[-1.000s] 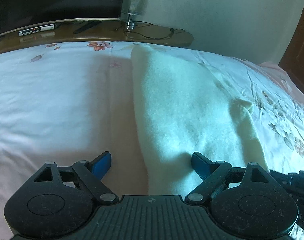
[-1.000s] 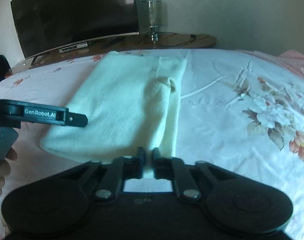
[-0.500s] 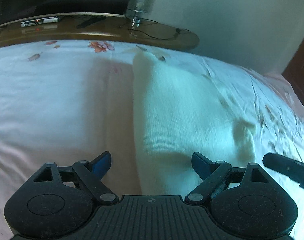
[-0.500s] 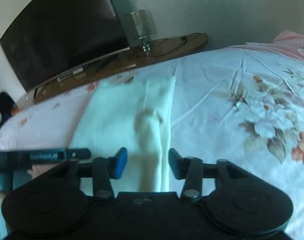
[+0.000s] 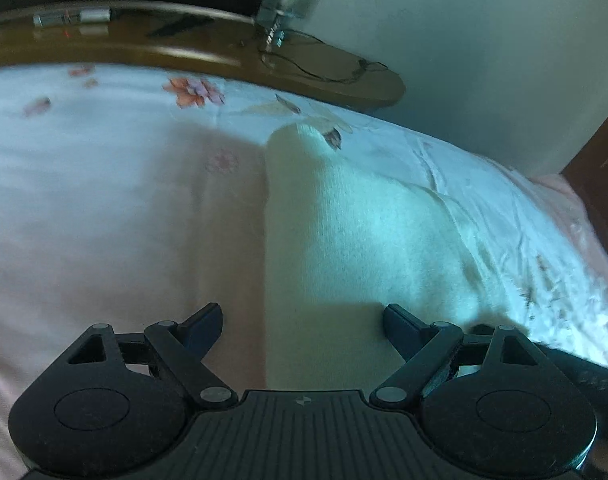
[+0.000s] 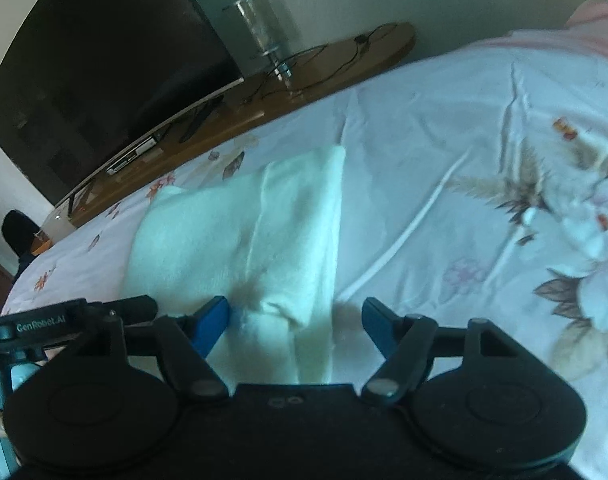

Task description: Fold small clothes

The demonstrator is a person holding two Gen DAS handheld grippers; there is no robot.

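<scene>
A pale cream knitted garment (image 5: pixel 356 240) lies folded lengthwise on the floral bed sheet (image 5: pixel 103 200). My left gripper (image 5: pixel 302 322) is open and empty, its jaws straddling the garment's near left edge. In the right wrist view the garment (image 6: pixel 243 240) has a folded sleeve or flap along its right side. My right gripper (image 6: pixel 295 320) is open, its jaws either side of the garment's near right corner, not holding it. The left gripper's body (image 6: pixel 43 324) shows at the left of the right wrist view.
A wooden TV stand (image 6: pixel 304 76) runs along the bed's far side with a dark TV (image 6: pixel 103 72), a glass vase (image 6: pixel 259 28) and cables. A wooden door or cabinet (image 5: pixel 600 168) stands at the right. The sheet (image 6: pixel 484 160) is wrinkled to the garment's right.
My right gripper opened and let go of the garment's near edge, then tilted. Both grippers moved forward and lower over the garment. The left gripper stayed open.
</scene>
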